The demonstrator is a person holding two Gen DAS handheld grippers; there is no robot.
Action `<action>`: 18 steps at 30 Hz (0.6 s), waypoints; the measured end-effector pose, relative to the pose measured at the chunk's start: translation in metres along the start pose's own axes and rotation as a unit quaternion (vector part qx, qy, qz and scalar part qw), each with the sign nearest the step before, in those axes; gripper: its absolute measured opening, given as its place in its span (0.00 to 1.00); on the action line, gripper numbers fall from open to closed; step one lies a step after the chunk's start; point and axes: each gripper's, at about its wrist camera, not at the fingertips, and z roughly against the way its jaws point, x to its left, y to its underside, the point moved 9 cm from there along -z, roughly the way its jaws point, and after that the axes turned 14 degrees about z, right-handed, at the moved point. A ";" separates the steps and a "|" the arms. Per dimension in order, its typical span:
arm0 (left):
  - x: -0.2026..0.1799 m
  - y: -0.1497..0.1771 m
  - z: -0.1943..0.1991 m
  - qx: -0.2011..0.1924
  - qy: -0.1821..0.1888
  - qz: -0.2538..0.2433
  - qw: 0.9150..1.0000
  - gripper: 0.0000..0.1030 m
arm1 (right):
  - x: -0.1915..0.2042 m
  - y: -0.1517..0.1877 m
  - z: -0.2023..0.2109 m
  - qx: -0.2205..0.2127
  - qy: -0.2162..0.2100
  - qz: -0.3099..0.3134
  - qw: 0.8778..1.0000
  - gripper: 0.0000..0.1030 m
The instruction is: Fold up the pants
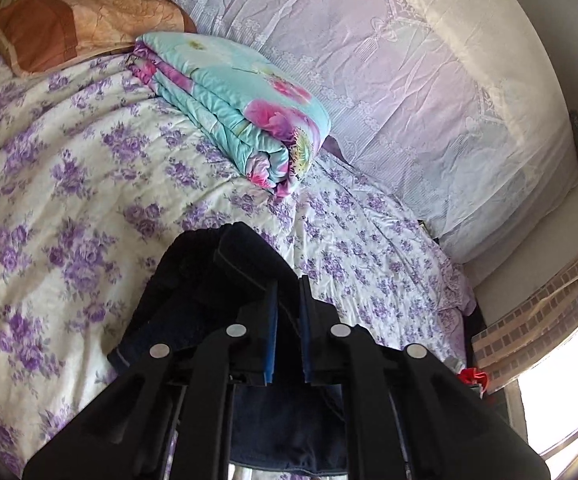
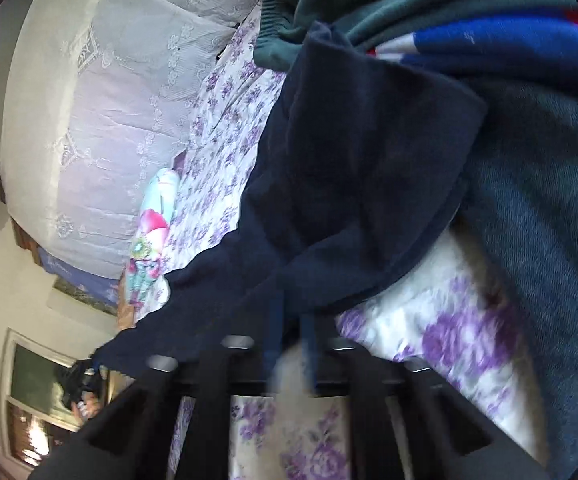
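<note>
The dark navy pants [image 1: 193, 288] lie bunched on the purple-flowered bed sheet [image 1: 69, 200]. My left gripper [image 1: 289, 312] is shut on a fold of them, and cloth hangs below its blue pads, lifted off the sheet. In the blurred right wrist view the same pants [image 2: 349, 180] stretch from the upper right to the lower left. My right gripper [image 2: 291, 340] has its jaws nearly together on the cloth's lower edge, just above the sheet [image 2: 449, 340].
A folded turquoise quilt [image 1: 233, 108] and an orange-brown pillow [image 1: 77, 24] lie further up the bed, by a lace-covered backing [image 1: 389, 80]. A green sweater [image 2: 369, 0], a blue striped garment [image 2: 509, 36] and grey-blue cloth [image 2: 549, 200] are piled by the pants. A bright window [image 1: 561, 408] is at the right.
</note>
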 end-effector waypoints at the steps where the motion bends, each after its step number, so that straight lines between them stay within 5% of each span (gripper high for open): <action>1: -0.001 -0.002 -0.002 -0.001 -0.003 -0.003 1.000 0.08 | 0.007 -0.003 0.002 -0.003 0.007 0.017 1.000 0.05; 7: -0.021 -0.025 -0.014 -0.021 -0.010 -0.015 1.000 0.05 | 0.092 -0.077 0.011 -0.046 -0.003 0.161 0.986 0.05; 11: -0.051 -0.079 -0.003 -0.136 -0.012 -0.034 0.990 0.00 | 0.119 -0.155 -0.016 -0.070 -0.001 0.186 0.980 0.04; 15: -0.043 -0.096 -0.049 -0.061 -0.019 0.017 0.998 0.00 | 0.110 -0.219 -0.083 -0.051 0.039 0.173 0.983 0.00; 18: -0.031 -0.060 -0.053 -0.024 -0.053 -0.047 0.997 0.00 | 0.105 -0.230 -0.115 -0.038 0.036 0.165 0.985 0.00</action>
